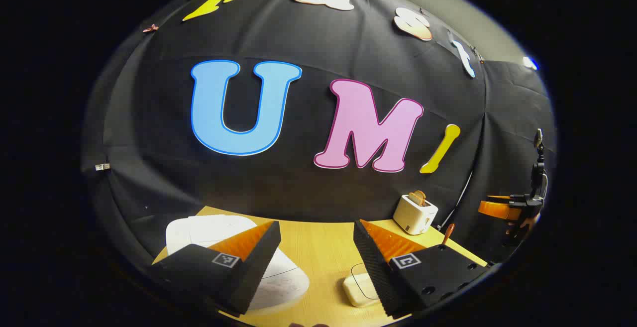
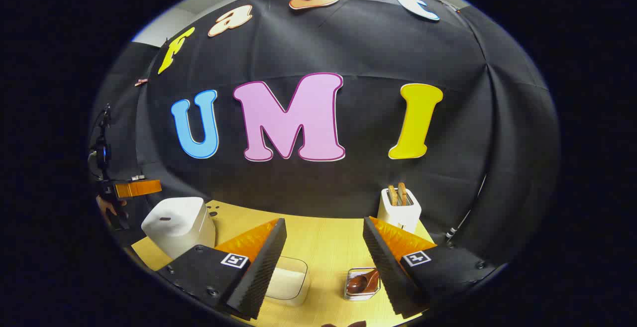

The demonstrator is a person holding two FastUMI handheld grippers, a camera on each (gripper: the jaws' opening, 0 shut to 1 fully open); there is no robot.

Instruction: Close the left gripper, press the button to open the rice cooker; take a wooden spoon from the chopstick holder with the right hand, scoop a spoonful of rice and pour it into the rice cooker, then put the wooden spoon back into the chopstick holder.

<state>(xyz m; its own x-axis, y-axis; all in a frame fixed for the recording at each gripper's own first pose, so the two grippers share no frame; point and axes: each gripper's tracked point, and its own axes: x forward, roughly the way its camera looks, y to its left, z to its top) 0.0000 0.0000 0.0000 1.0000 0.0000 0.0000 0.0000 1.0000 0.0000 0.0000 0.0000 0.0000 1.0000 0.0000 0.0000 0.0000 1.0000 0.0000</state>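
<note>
2 grippers hang above a pale wooden tabletop (image 2: 328, 240), and both have their fingers spread wide with nothing between them.

In the left gripper view, the left gripper (image 1: 317, 247) is over the front part of the tabletop. Under its left finger lies the white rice cooker (image 1: 283, 279), seen from above, with its lid shut. Between the fingers and closer to the right one stands a clear container of rice (image 1: 361, 287), partly hidden by that finger. A white toaster (image 1: 415, 213) with bread in its slots stands at the far right corner of the tabletop. Just above the right finger a brown handle of the wooden spoon (image 1: 448, 233) sticks up. At the right edge of this view, the right gripper (image 1: 497, 208) is seen farther off, with a hand behind it.

In the right gripper view, the right gripper (image 2: 324, 250) is over the front middle of the tabletop. The rice cooker (image 2: 176, 225) stands near the left edge of the tabletop, with its lid down. The container of rice (image 2: 287, 279) lies just beside the left finger. The wooden spoon (image 2: 363, 282) rests in the chopstick holder (image 2: 348, 292), a small clear box close to the right finger. The toaster (image 2: 399, 210) stands at the far edge. At the left of this view, the left gripper (image 2: 137, 187) shows beyond the rice cooker.
</note>
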